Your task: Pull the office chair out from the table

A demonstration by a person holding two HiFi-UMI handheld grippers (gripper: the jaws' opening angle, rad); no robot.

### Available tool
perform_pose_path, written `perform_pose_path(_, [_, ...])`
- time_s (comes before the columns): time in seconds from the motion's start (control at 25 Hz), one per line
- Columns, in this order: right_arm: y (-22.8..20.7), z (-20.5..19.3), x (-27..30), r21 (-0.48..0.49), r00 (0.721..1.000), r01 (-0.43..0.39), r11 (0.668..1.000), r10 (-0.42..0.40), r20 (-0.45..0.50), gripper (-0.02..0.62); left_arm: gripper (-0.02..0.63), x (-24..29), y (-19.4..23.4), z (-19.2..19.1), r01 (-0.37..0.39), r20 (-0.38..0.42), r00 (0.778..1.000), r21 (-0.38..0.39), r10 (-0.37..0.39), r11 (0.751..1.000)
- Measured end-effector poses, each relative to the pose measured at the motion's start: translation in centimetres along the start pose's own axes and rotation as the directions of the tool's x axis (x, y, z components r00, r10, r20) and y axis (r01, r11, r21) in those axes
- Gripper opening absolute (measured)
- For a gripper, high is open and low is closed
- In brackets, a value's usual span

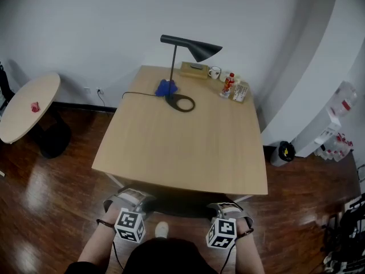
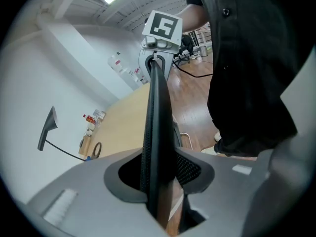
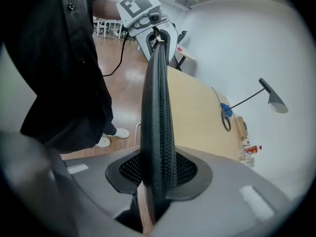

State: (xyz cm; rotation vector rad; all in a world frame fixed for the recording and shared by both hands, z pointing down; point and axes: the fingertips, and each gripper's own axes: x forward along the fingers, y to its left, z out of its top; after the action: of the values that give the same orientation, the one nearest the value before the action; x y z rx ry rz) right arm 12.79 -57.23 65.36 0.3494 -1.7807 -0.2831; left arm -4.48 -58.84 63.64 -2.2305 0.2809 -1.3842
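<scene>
The chair (image 2: 157,132) stands pushed in at the near edge of the table (image 1: 182,153). Its seat is hidden under the top, and only the upper rim of its black mesh back shows, directly in front of the person. Both grippers are set on that rim, probably because it is the one part of the chair within reach from where the person stands. A grip at two points well apart should also let the chair be drawn straight back without swivelling. The left gripper (image 1: 132,201) takes the rim near its left end, the right gripper (image 1: 227,211) near its right end. In the left gripper view the rim runs between the jaws and the pads (image 2: 190,169) bear on it from both sides. The right gripper view shows the same, with the pads (image 3: 129,169) pinching the mesh edge. Neither pair stands spread clear of the rim. Both forearms reach forward and down from the body. The grippers are pitched steeply downward onto the rim, with their marker cubes facing up toward the head camera. The chair is not yet out from the table, so the pull itself appears to be the step in hand.
</scene>
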Motion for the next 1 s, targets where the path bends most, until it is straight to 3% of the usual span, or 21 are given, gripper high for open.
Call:
perform_pose_path(0.2, [-0.1, -0.7, 0.9, -0.053, 0.997, 0.032, 0.998, -0.035, -0.069, 0.087, 0.105, 1.0, -0.2, -0.9, -0.029, -0.068, 0.997, 0.056, 0.033, 0.998])
perform_pose_path(0.48, [0.0, -0.8, 1.2, -0.099, 0.996, 0.017, 0.995, -0.026, -0.088, 0.055, 0.081, 1.4, -0.5, -1.4, 0.020, -0.109, 0.994, 0.050, -0.015, 0.999])
perform_pose_path(0.68, [0.1, -0.9, 1.3, -0.096, 0.996, 0.006, 0.995, -0.014, -0.085, 0.049, 0.075, 1.8, -0.8, -1.8, 0.097, -0.151, 0.984, 0.010, -0.095, 0.995])
perform_pose_path(1.0, [-0.2, -0.4, 1.5, -0.108, 0.997, 0.013, 0.994, -0.021, -0.073, 0.044, 0.074, 1.8, -0.4, -2.5, 0.074, -0.201, 0.977, 0.004, -0.072, 0.997])
